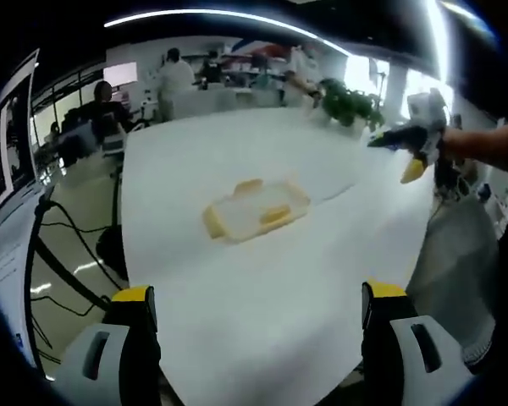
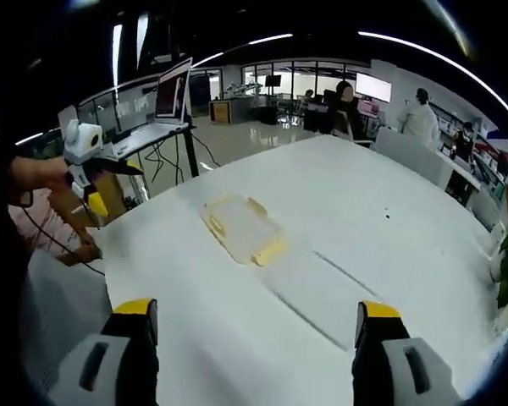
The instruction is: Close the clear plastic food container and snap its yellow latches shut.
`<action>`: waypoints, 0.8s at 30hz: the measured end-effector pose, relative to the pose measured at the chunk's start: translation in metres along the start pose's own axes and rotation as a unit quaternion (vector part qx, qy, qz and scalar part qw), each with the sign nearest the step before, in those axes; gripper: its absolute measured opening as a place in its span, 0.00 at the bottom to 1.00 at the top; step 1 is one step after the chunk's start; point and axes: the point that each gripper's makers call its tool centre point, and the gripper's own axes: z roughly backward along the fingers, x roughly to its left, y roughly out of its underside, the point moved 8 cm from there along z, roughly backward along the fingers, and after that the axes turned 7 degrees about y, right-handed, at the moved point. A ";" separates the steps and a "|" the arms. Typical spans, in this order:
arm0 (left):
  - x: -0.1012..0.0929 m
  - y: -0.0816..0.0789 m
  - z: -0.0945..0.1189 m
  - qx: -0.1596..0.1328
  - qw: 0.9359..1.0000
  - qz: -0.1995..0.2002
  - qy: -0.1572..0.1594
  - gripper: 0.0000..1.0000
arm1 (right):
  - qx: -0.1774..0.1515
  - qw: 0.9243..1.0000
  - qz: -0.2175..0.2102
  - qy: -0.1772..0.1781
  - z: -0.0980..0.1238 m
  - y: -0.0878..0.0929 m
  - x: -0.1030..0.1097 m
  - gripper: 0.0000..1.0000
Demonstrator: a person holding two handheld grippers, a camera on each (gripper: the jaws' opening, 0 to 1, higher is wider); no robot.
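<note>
white table [image 1: 237, 296], clear yellow-latched container [image 1: 256, 209] lying near its middle

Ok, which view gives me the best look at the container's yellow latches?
The left gripper view: the container sits near centre, yellow latches distinct. The right gripper view shows it paler, with one latch clear.

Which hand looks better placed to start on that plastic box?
Neither clearly: the box lies on the white table, well ahead of both open grippers. Left perhaps: the box sits centred between its jaws; for the right gripper it lies off left.
</note>
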 end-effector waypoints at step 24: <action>0.031 -0.019 -0.036 0.056 0.996 -0.072 0.022 0.99 | -0.004 0.993 0.111 -0.051 -0.037 -0.024 -0.017 0.93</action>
